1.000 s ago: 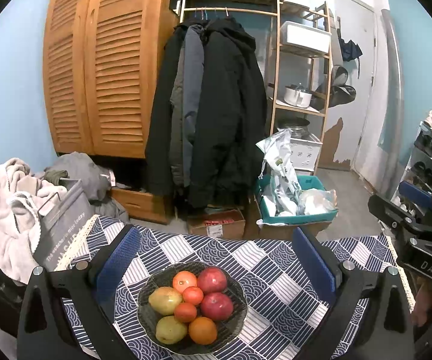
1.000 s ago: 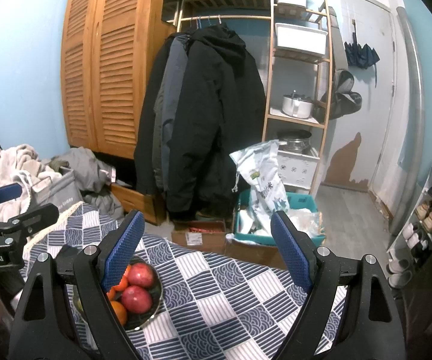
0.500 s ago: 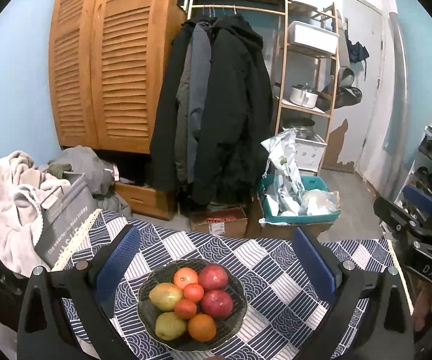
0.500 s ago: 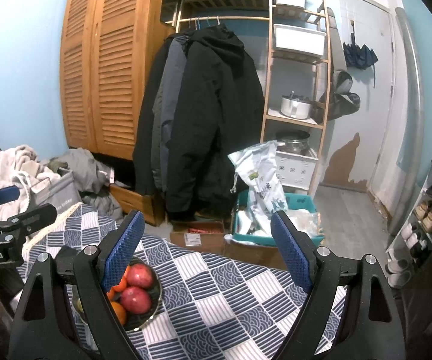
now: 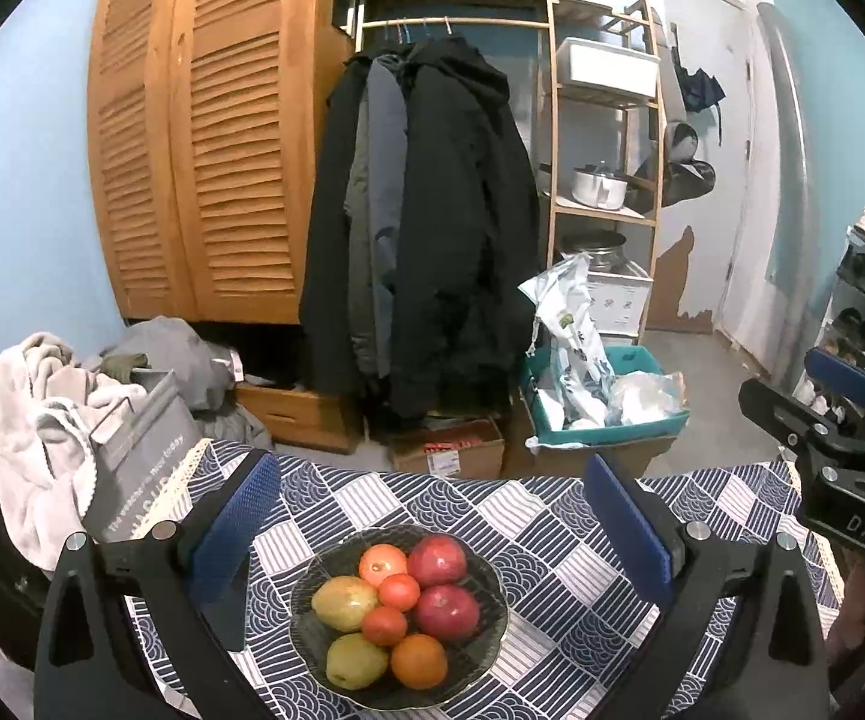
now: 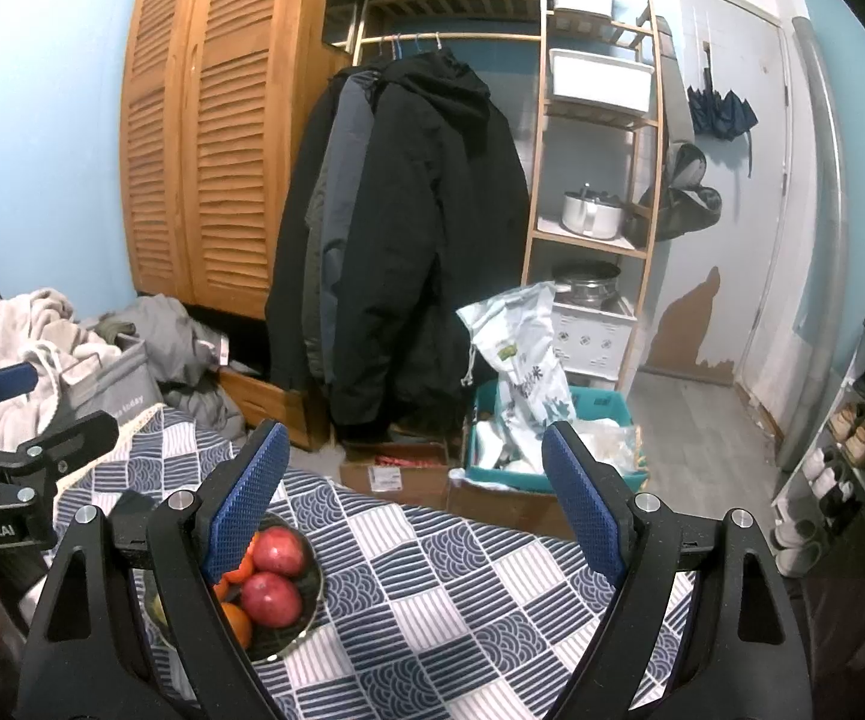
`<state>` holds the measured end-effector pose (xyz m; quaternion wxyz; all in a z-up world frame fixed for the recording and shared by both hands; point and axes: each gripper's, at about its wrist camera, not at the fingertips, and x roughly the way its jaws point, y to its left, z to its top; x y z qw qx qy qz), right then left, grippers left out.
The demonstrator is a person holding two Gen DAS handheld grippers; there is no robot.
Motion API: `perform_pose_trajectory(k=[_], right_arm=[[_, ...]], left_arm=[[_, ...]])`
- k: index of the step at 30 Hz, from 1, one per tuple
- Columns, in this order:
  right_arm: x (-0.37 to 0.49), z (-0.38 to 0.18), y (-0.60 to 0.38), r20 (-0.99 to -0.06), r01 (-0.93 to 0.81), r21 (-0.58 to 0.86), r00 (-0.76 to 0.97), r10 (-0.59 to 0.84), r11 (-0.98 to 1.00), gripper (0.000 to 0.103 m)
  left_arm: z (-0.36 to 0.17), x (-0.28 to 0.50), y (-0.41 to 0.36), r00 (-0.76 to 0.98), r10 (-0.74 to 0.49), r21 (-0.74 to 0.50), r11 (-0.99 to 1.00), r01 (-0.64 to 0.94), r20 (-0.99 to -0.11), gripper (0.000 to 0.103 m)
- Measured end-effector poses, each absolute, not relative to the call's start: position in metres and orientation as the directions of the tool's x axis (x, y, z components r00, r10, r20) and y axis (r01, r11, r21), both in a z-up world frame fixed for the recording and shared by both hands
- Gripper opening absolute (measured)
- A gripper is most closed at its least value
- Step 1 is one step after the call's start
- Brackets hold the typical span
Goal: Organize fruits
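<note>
A dark glass bowl [image 5: 486,654] sits on the blue-and-white patterned tablecloth [image 5: 558,552]. It holds two red apples [image 5: 437,559], two yellow-green pears [image 5: 344,602], several small orange tomatoes [image 5: 399,591] and an orange [image 5: 419,660]. My left gripper [image 5: 432,516] hovers above the bowl, open, with nothing between its blue pads. My right gripper [image 6: 411,501] is open over the cloth to the right of the bowl [image 6: 306,618]; its left finger hides part of the fruit. Each gripper shows at the edge of the other's view.
Beyond the table's far edge stand a cardboard box [image 5: 450,453] and a teal crate [image 5: 606,414] with bags. A grey laundry basket with clothes [image 5: 72,420] is at the left. Coats [image 5: 426,222], a louvred wardrobe and a wooden shelf line the back wall.
The left wrist view has shifted slightly; the bowl sits a little more centred between its fingers. The right gripper has not moved.
</note>
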<state>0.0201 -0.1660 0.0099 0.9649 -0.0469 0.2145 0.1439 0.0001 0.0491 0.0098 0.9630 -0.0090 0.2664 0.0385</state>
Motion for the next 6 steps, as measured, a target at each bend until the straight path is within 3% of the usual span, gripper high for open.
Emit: perform_pose_trajectory(k=[6], right_arm=[[0.0196, 0.0101, -0.1652, -0.426, -0.298, -0.03, 0.867, 0.257, 0.954, 0.085]], left_arm=[[0.0102, 0.0009, 0.0489, 0.853, 0.076, 0.005, 0.996, -0.086, -0.516, 0.102]])
